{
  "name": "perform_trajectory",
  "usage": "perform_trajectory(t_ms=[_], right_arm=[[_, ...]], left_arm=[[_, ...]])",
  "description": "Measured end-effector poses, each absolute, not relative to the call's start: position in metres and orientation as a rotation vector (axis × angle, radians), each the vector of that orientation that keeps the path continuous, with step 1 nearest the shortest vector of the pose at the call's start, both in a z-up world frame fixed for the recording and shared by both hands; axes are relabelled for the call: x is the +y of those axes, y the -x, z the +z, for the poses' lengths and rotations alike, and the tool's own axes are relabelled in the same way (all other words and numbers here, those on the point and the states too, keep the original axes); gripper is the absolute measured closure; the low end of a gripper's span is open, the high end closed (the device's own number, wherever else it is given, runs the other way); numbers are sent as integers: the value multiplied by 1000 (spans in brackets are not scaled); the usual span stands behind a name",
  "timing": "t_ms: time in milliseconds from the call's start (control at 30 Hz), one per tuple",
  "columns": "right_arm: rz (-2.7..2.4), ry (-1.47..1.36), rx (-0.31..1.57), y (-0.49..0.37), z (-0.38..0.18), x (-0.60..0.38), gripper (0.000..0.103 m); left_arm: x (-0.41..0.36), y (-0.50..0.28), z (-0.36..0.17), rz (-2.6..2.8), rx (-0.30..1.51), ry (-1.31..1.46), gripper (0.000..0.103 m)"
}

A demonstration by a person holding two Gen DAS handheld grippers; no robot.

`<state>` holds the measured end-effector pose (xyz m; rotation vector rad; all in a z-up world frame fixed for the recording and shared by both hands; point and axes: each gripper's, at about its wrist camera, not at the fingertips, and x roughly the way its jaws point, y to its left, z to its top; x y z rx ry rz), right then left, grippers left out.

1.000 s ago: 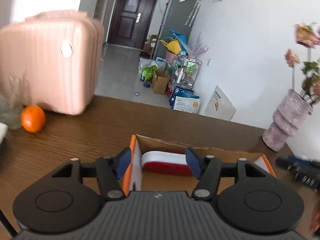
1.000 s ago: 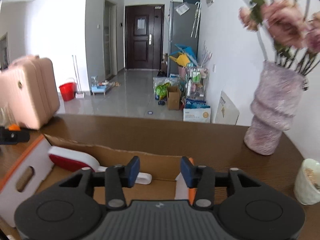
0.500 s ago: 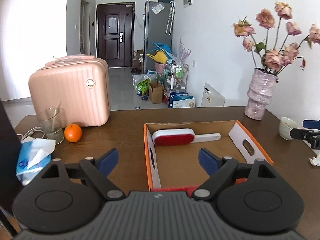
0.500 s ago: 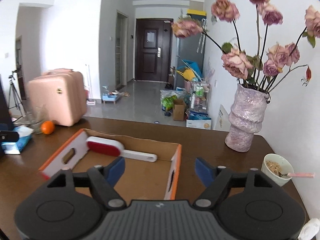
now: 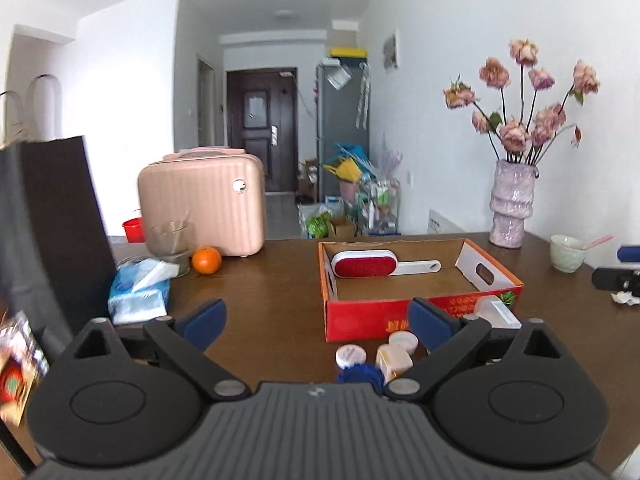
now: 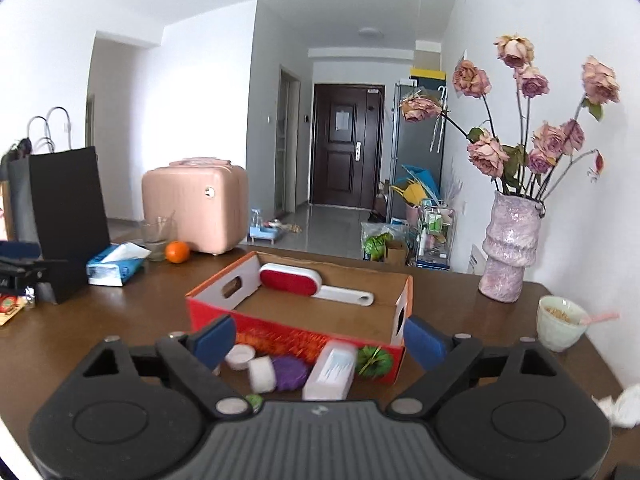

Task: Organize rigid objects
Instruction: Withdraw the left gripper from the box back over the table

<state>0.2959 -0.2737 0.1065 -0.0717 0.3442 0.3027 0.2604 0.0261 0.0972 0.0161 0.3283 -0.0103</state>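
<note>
Opening wide above the brown table (image 5: 272, 300), the left gripper (image 5: 316, 320) has nothing between its 2 blue pads, and the right gripper (image 6: 316, 338) is likewise opening with its jaws empty. Just beyond both sets of pads, small items lie loose on the table against the near red wall of the cardboard box (image 5: 400, 314): a white round lid (image 5: 351, 356), a yellowish jar (image 5: 394, 360), a blue ball (image 5: 360, 374) in the left wrist view; a purple ball (image 6: 290, 372), a white rectangular case (image 6: 330, 370) and a green ball (image 6: 374, 362) in the right wrist view. Inside the box, along its far wall, lies a lint brush (image 5: 364, 267) with a red face and white handle. To the left of the box sit an orange (image 5: 206, 260), a glass (image 5: 170, 242), a tissue pack (image 5: 138, 292), a pink suitcase (image 5: 202, 204) and a dark paper bag (image 6: 68, 208). To the right stand a pink vase (image 6: 508, 252) of dried roses and a small cup (image 6: 558, 322) with a pink spoon.
</note>
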Motion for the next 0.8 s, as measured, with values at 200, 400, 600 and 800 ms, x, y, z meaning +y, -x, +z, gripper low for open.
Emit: perform_trajectory(t_ms=[200,400,600,800], right_arm=[[308,64,273,-219,76,-264,12],[287,3,252,-145,32,-264,12],[269,-60,320,-127,1,-267,12],[245,-34,318,-132,-2,-266,12]], left_arm=[[26,-179,68,85,226,-35,1],[27,-124,32,63,291,-11,0],[16,-123,9,29,361,-43,0],[8,-135,5,11,375,-47,0]])
